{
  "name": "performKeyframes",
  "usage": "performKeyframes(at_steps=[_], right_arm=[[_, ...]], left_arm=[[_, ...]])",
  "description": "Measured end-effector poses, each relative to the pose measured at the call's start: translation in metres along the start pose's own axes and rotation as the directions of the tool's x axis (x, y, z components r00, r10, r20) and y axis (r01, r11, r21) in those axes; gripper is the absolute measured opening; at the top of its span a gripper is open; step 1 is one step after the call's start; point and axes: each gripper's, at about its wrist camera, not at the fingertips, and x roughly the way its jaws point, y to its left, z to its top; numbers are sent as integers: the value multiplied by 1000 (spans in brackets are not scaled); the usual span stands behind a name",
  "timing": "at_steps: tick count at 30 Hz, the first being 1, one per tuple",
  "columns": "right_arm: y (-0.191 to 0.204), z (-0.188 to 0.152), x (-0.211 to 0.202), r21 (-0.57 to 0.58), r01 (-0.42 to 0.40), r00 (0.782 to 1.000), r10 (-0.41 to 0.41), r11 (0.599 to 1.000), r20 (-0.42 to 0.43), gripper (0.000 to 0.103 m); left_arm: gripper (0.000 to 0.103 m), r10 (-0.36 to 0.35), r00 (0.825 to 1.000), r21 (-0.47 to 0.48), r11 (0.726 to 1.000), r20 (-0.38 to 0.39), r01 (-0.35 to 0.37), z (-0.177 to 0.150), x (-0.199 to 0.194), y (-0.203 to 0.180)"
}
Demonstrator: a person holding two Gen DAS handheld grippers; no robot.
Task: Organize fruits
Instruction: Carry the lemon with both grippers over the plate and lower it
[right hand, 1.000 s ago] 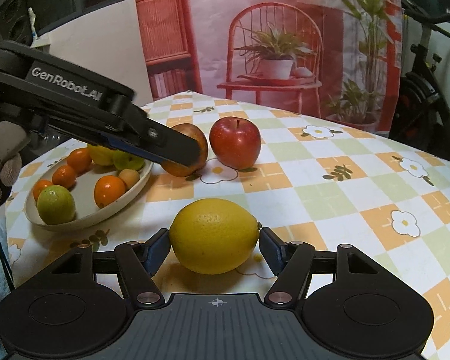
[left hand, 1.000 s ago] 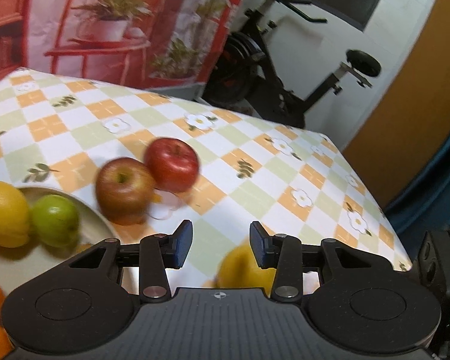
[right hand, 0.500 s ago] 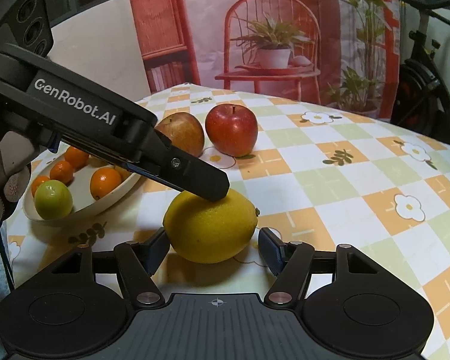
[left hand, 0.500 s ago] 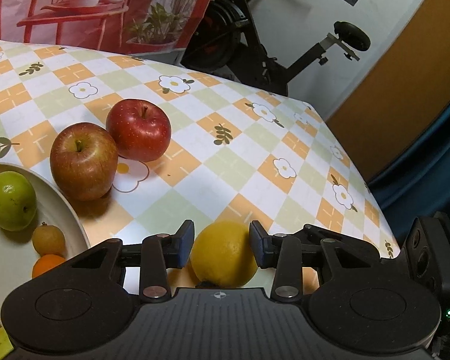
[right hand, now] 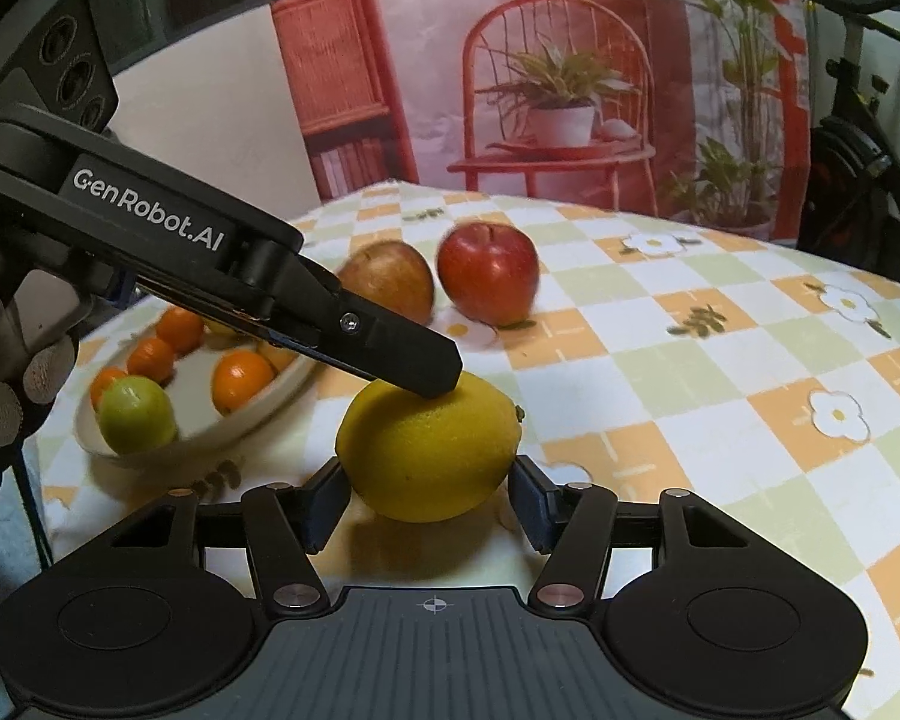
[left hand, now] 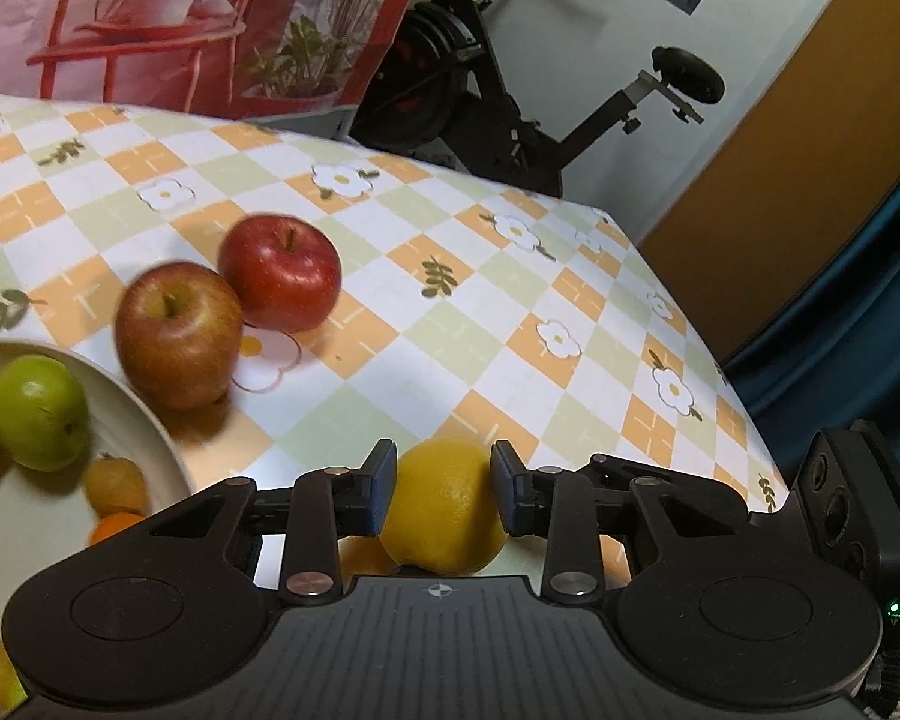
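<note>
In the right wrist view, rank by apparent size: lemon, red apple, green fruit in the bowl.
1. lemon, largest, though it is nearest the camera, so that inflates it.
2. red apple, farther back.
3. green fruit, smallest, in the bowl.

"GenRobot.AI" stands in white letters on the left gripper (right hand: 429, 381) body.

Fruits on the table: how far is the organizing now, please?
Done: oranges and a green fruit lie in the plate. In hand: left gripper and right gripper have just been closing around the lemon; contact unclear. Left: lemon, red apple and russet apple sit on the tablecloth.
</note>
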Motion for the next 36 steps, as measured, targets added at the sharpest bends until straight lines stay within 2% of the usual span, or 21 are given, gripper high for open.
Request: performKeyframes(at_steps=[8, 16, 23, 29, 36], right_arm=[[33, 39, 8, -103, -76, 996, 80, 992, 40, 54], [87, 73, 42, -215, -173, 984, 179, 961, 5, 54], [120, 81, 81, -241, -237, 971, 221, 941, -92, 54], [130, 83, 104, -224, -258, 962, 228, 940, -151, 54], [135, 81, 120, -216, -273, 952, 231, 938, -198, 55]], left_arm=[[36, 58, 993, -24, 998, 98, -56, 7, -56, 18], [36, 150, 978, -86, 987, 143, -139, 6, -105, 59], [36, 198, 973, -152, 972, 123, -178, -5, -116, 93], [36, 221, 969, -203, 960, 115, -194, -8, -116, 114], [36, 238, 966, -197, 956, 97, -216, -13, -115, 121]])
